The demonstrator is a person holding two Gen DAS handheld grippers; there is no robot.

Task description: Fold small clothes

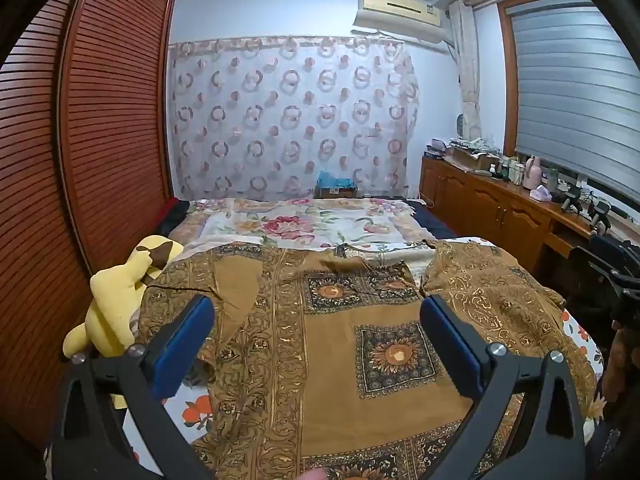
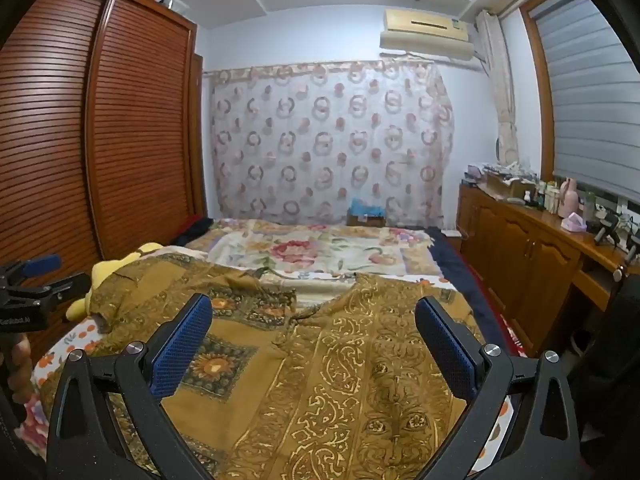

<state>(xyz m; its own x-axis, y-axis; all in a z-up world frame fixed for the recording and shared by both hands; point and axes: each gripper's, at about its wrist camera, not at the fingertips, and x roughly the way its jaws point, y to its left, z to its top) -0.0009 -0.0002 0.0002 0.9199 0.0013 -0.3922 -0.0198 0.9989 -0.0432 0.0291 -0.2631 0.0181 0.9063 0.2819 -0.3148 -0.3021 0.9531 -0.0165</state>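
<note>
A brown and gold patterned garment [image 1: 328,344] lies spread flat on the bed, its sleeves reaching left and right. My left gripper [image 1: 316,308] hovers open above the garment's left half, blue pads wide apart, nothing between them. In the right wrist view the same garment [image 2: 320,380] fills the foreground, and my right gripper [image 2: 314,308] is open above its right half, holding nothing. The left gripper [image 2: 36,276] also shows at the far left edge of that view, with a hand under it.
A yellow plush toy [image 1: 116,300] lies at the bed's left edge beside a slatted wooden wardrobe [image 1: 80,140]. A floral quilt [image 1: 312,228] covers the far bed. A wooden sideboard [image 2: 520,248] with bottles runs along the right under the window.
</note>
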